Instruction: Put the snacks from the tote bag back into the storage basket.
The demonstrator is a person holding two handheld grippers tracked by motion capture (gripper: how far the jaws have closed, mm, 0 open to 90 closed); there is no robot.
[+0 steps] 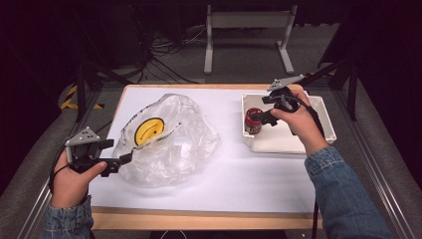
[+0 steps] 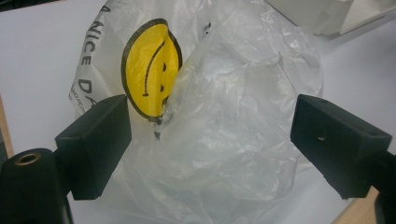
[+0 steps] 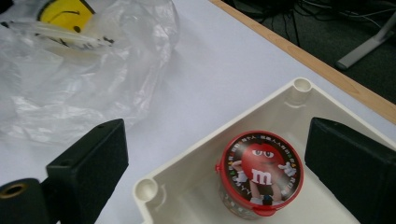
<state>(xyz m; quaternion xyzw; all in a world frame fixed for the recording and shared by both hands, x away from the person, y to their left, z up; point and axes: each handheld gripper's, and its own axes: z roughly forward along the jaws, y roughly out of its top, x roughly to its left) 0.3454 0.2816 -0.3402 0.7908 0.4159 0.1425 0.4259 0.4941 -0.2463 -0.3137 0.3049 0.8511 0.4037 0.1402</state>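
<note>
While my right tongs (image 1: 260, 118) hang spread over the white tray (image 1: 318, 107) in the high view, the candy tub (image 1: 253, 121) stands in its left end, w/ my left tongs (image 1: 125, 158) at the plastic bag (image 1: 169, 139) on the bench (image 1: 249, 179). Left gripper view: jaws wide, bag film btwn them, not pinched. Right gripper view: jaws wide, tub's red lid (image 3: 259, 171) below, untouched. I judge the step as fetching the tub; next I'd drop, straddle it, squeeze, then lift twd the bag.
</note>
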